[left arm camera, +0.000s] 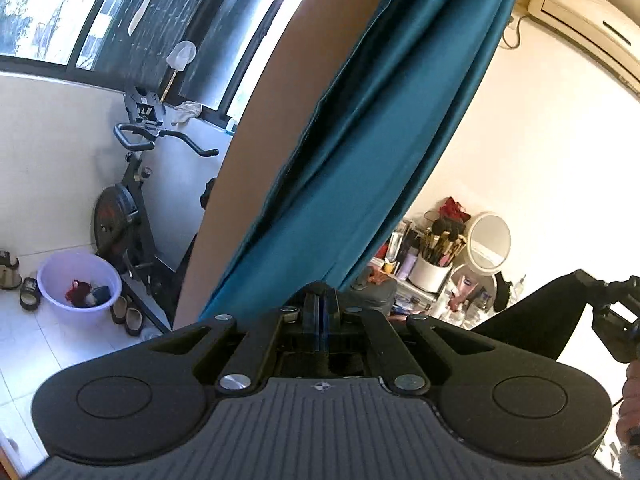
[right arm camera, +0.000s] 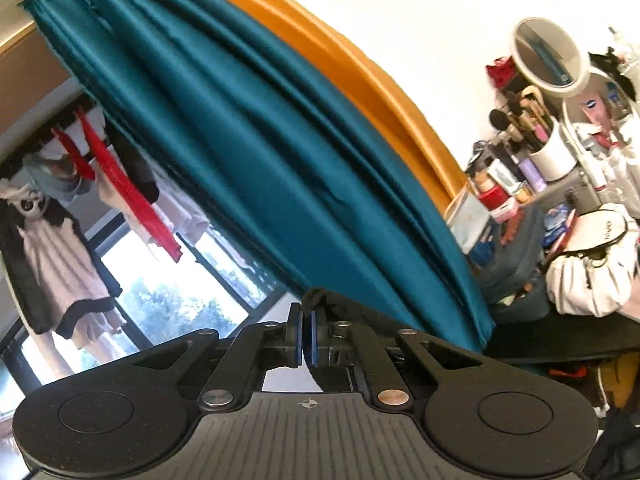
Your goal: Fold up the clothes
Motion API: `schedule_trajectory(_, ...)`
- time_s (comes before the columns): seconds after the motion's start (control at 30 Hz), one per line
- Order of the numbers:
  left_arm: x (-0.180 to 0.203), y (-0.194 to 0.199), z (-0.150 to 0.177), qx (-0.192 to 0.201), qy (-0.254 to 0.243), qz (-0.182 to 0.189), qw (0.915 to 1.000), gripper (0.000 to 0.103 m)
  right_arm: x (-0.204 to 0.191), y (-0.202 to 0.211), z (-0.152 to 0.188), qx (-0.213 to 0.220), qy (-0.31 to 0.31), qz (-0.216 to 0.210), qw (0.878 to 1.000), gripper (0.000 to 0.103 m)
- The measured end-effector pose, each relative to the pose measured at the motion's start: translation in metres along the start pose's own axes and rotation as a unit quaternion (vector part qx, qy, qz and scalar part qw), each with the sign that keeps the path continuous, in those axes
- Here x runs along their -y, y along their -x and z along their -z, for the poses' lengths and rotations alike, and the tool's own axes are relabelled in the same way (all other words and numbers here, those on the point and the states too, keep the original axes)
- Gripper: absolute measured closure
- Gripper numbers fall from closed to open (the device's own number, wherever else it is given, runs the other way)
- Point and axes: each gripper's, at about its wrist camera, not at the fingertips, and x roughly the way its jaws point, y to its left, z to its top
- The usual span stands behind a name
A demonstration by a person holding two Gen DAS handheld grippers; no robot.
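Observation:
A black garment point(left arm camera: 536, 312) hangs stretched in the air between my two grippers. My left gripper point(left arm camera: 321, 320) is shut, and a dark fold of the cloth bulges just past its blue pads. At the right edge of the left wrist view, the right gripper point(left arm camera: 612, 312) holds the garment's other end, with a person's hand behind it. In the right wrist view, my right gripper point(right arm camera: 303, 336) is shut on the black garment point(right arm camera: 320, 300), whose edge runs down between the pads. Most of the garment is out of sight below both cameras.
A teal curtain point(left arm camera: 380, 140) hangs straight ahead beside a brown wall edge. An exercise bike point(left arm camera: 128, 208) and a purple basin point(left arm camera: 80, 280) stand on the balcony floor. A cluttered dressing table with a round mirror point(right arm camera: 548, 54) and brush cup point(right arm camera: 554, 156) is to the right. Clothes hang on a rail point(right arm camera: 60, 240).

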Motion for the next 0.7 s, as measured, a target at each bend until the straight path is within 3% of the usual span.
schedule_trajectory(0.07, 0.000, -0.011, 0.004, -0.015, -0.012, -0.007, 0.9998, 0.101, 0.004, -0.011, 0.011, -0.020, 0.006, 0.018, 1.000, 0.099)
schedule_trajectory(0.2, -0.011, -0.059, 0.052, -0.085, -0.045, -0.062, 0.9934, 0.100, 0.032, -0.038, 0.060, -0.090, 0.011, 0.085, 0.992, 0.098)
schedule_trajectory(0.23, -0.014, -0.072, 0.065, -0.103, -0.053, -0.078, 0.9902, 0.099, 0.051, -0.049, 0.080, -0.121, 0.009, 0.115, 0.986, 0.093)
schedule_trajectory(0.27, -0.020, -0.087, 0.083, -0.126, -0.063, -0.103, 0.9846, 0.093, 0.070, -0.057, 0.097, -0.146, 0.006, 0.147, 0.978, 0.083)
schedule_trajectory(0.33, -0.027, -0.119, 0.119, -0.190, -0.086, -0.138, 0.9682, 0.080, 0.108, -0.063, 0.134, -0.186, 0.015, 0.227, 0.956, 0.055)
schedule_trajectory(0.37, -0.030, -0.132, 0.137, -0.219, -0.093, -0.152, 0.9594, 0.068, 0.127, -0.062, 0.152, -0.199, 0.030, 0.273, 0.941, 0.046)
schedule_trajectory(0.43, -0.031, -0.140, 0.166, -0.247, -0.086, -0.157, 0.9523, 0.054, 0.159, -0.048, 0.183, -0.209, 0.068, 0.357, 0.908, 0.040)
schedule_trajectory(0.5, -0.024, -0.141, 0.188, -0.265, -0.072, -0.150, 0.9498, 0.033, 0.196, -0.022, 0.208, -0.207, 0.064, 0.427, 0.878, 0.036)
schedule_trajectory(0.57, -0.010, -0.141, 0.207, -0.283, -0.073, -0.134, 0.9470, 0.032, 0.235, 0.008, 0.228, -0.200, 0.031, 0.483, 0.852, 0.027)
schedule_trajectory(0.63, 0.003, -0.141, 0.226, -0.303, -0.082, -0.116, 0.9421, 0.030, 0.270, 0.035, 0.246, -0.181, 0.001, 0.538, 0.823, 0.027)
schedule_trajectory(0.7, 0.021, -0.137, 0.241, -0.318, -0.104, -0.099, 0.9370, 0.028, 0.295, 0.054, 0.257, -0.169, -0.025, 0.561, 0.810, 0.026)
